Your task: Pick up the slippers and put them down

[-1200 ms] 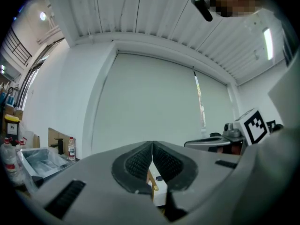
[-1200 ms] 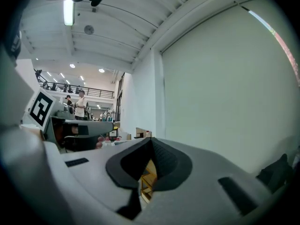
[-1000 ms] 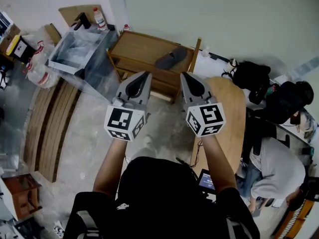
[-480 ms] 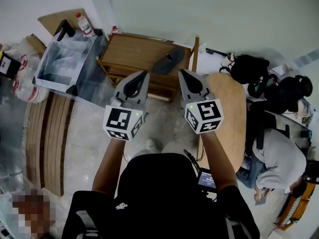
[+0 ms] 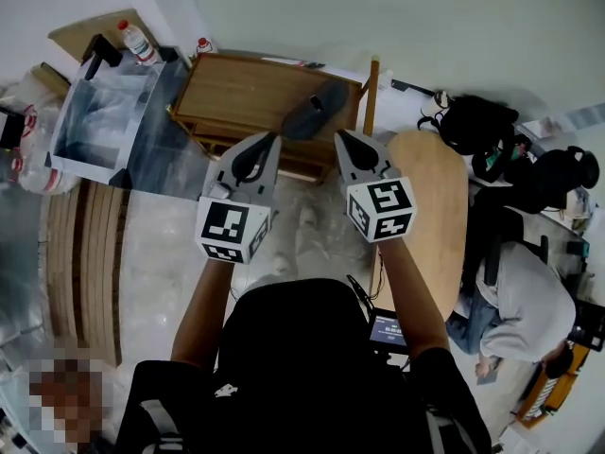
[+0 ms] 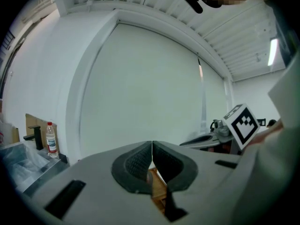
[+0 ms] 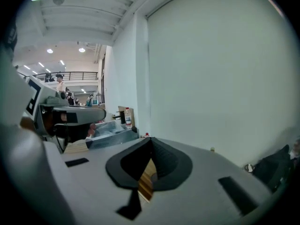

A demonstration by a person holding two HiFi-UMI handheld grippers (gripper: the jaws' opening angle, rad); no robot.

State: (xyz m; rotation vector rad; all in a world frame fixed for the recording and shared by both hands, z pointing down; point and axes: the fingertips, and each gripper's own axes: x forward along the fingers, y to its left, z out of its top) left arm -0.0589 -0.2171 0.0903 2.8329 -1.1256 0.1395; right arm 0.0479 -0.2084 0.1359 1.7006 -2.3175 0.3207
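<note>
Grey slipper [image 5: 315, 110] lies at a slant on top of the low wooden table [image 5: 236, 88], over by the table's right end, and it's the only slipper I can spot. Both grippers are held side by side in the air on the near side of that table, noses aimed at it, neither one touching the table or the slipper. Left gripper [image 5: 273, 139] has its jaws clenched together with nothing between them, tip lined up with the table's near edge, a bit left of the slipper. Right gripper [image 5: 338, 136] is the same deal, jaws pressed together and empty, tip by the table's near right corner, close to the slipper's lower end. Left of the table sits a clear plastic box [image 5: 95, 121] with a bottle [image 5: 135, 39] behind it, and off to the table's right there's a round wooden top [image 5: 430, 216], some black bags [image 5: 477, 126] and a seated person [image 5: 525, 296]
</note>
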